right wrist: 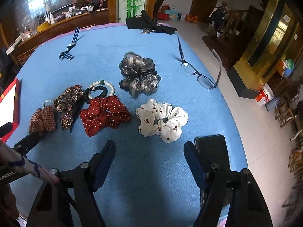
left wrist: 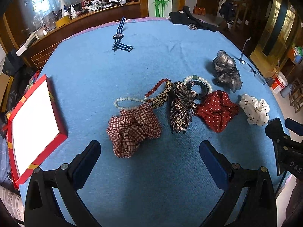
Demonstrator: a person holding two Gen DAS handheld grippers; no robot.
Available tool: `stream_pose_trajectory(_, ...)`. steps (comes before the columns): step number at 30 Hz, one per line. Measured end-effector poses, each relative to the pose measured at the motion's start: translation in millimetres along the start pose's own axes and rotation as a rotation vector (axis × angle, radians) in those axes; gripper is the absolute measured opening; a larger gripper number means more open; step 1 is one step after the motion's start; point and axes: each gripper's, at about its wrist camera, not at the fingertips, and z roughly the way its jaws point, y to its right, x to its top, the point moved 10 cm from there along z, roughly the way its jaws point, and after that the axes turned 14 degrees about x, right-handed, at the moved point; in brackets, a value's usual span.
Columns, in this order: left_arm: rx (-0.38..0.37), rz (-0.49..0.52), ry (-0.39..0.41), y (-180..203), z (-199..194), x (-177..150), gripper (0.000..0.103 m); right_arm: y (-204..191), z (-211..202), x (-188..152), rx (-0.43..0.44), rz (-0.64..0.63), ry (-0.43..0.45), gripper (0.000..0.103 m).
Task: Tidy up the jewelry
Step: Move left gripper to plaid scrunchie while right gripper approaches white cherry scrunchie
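Observation:
On the blue cloth lie a plaid scrunchie (left wrist: 132,129) (right wrist: 43,120), a rhinestone hair claw (left wrist: 180,106) (right wrist: 67,103), a red dotted scrunchie (left wrist: 216,110) (right wrist: 105,116), a white cherry scrunchie (left wrist: 254,109) (right wrist: 162,119), a grey scrunchie (left wrist: 226,71) (right wrist: 139,73), bead bracelets (left wrist: 157,89) and a pearl bracelet (right wrist: 103,85). A red box with a white inside (left wrist: 32,123) (right wrist: 8,104) sits at the left. My left gripper (left wrist: 149,151) is open, just short of the plaid scrunchie. My right gripper (right wrist: 149,149) is open, near the white scrunchie.
A striped watch (left wrist: 119,36) (right wrist: 70,46) lies far back. Glasses (right wrist: 198,73) (left wrist: 251,68) lie near the right table edge. A black phone (right wrist: 212,151) lies by my right finger. A black cloth (left wrist: 191,19) (right wrist: 149,25) sits at the far edge.

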Motion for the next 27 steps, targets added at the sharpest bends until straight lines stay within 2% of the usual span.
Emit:
stream_pose_trajectory(9,0.026,-0.015,-0.021,-2.2,8.8,-2.0,0.103,-3.6,24.9,3.1,0.022,-0.053,-0.032,0.061)
stream_pose_trajectory(11,0.03,-0.023,-0.026,-3.4,10.2,-3.1,0.103,-4.7,32.9,2.2,0.039,-0.053,-0.047,0.052)
stream_pose_trajectory(13,0.038,-0.028,-0.033,-4.8,12.2,-4.8,0.103,-6.3,43.1,0.6,0.062,-0.05,-0.07,0.035)
stream_pose_trajectory(17,0.039,-0.046,-0.044,-7.1,16.2,-6.7,0.103,-6.2,54.8,-2.2,0.105,-0.039,-0.093,0.019)
stream_pose_trajectory(19,0.026,-0.057,-0.05,-7.1,17.9,-6.9,0.103,-7.1,56.3,-2.5,0.132,-0.039,-0.091,0.005)
stream_pose_trajectory(22,-0.005,-0.074,-0.059,-7.7,20.7,-5.9,0.103,-8.4,53.4,-0.7,0.182,-0.035,-0.072,0.0)
stream_pose_trajectory(27,-0.04,-0.134,-0.074,-19.9,30.5,-0.5,0.1,-8.5,46.1,3.9,0.233,-0.023,-0.06,0.0)
